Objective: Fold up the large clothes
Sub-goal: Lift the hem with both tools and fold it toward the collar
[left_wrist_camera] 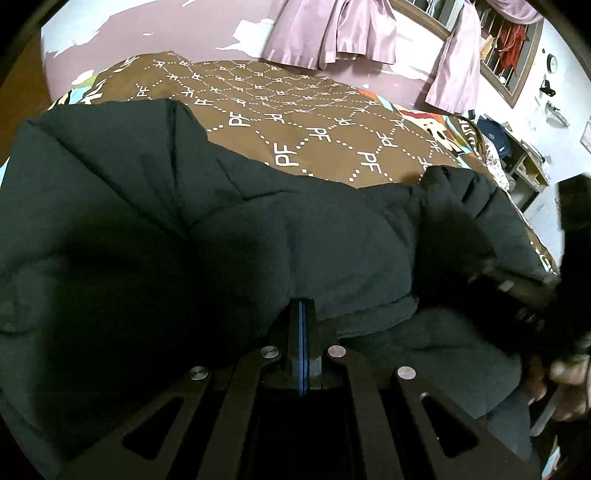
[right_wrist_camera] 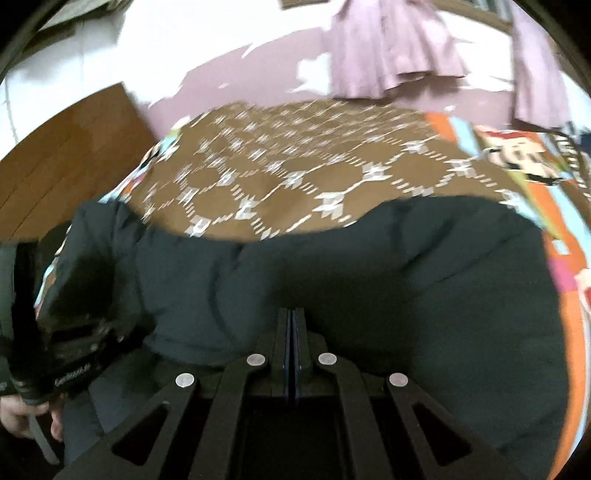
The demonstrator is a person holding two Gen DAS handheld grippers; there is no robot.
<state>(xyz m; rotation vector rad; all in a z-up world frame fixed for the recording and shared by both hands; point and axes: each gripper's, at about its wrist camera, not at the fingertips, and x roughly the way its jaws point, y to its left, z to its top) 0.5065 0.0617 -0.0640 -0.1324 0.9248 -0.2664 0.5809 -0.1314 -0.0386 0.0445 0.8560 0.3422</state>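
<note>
Both claws, left (left_wrist_camera: pixel 303 314) and right (right_wrist_camera: pixel 294 321), look clamped on the jacket's (left_wrist_camera: pixel 147 221) hem; uneven pulls will skew your fold.

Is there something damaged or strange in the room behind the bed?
Yes. The pink wall behind the bed has ragged white patches, as if its paint were peeling. The pink curtains hang bunched and uneven. The dark jacket on the bed shows no damage.
</note>
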